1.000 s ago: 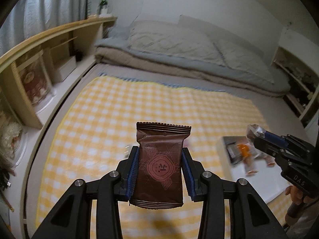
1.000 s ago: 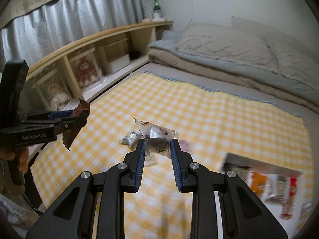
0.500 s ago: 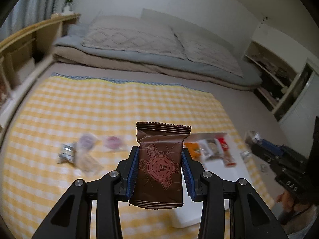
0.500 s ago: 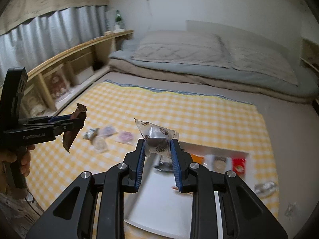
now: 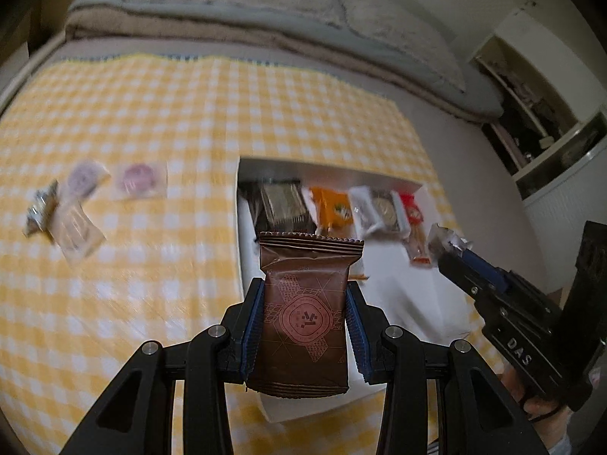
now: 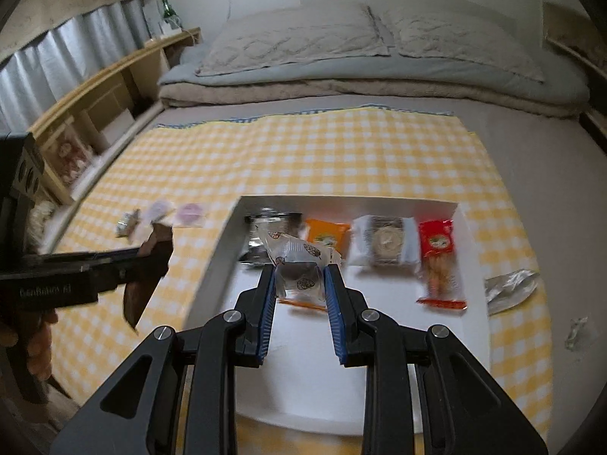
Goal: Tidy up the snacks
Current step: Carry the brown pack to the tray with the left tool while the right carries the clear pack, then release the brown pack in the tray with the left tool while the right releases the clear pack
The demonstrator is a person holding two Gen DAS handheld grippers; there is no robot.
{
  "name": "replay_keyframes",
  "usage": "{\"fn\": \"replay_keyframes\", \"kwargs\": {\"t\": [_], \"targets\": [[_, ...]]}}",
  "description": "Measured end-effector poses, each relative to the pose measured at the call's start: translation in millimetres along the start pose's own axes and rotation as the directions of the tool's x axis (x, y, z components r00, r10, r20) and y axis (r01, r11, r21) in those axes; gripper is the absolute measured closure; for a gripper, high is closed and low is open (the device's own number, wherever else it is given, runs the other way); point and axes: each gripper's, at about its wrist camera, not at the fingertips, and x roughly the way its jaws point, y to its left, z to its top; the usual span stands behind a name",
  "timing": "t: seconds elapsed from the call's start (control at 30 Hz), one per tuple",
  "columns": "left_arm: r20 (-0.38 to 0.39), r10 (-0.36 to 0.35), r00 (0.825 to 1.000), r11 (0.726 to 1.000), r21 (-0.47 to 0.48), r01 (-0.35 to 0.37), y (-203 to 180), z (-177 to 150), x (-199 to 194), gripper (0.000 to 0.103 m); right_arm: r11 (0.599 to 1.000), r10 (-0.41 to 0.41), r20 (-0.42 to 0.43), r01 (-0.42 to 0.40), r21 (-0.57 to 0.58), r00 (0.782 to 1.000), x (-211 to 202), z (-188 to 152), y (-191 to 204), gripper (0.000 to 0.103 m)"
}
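Brown wrapper [image 5: 305,314] stands upright, pinched in the left gripper [image 5: 303,326], above the near-left corner of the white tray [image 6: 470,227]. Right gripper [image 6: 299,295] pinches a clear packet [image 6: 297,265] over the tray's free front part, so I judge it nearer to the row of snacks [image 6: 383,240].

The white tray [image 6: 470,273] has bare floor across its near half; 4 packets line its far wall: a dark packet [image 6: 254,242], an orange packet [image 6: 326,235], a white packet [image 6: 387,242], a red packet [image 6: 440,261]. Left of it, loose wrappers [image 5: 76,208] dot the checked cloth [image 6: 303,159].
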Motion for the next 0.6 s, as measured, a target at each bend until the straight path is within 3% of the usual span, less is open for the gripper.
{"fn": "replay_keyframes", "kwargs": {"t": [0.33,0.6], "targets": [[-0.1,0.0,0.995,0.996,-0.085,-0.009,6,5,60,0.063,0.991,-0.037,-0.194,0.061,0.117,0.98,63,-10,-44,0.077],[-0.13,0.022,0.991,0.996,-0.082,-0.033,6,10,93,0.063,0.986,-0.047,-0.259,0.086,0.141,0.965,90,-10,-56,0.077]]}}
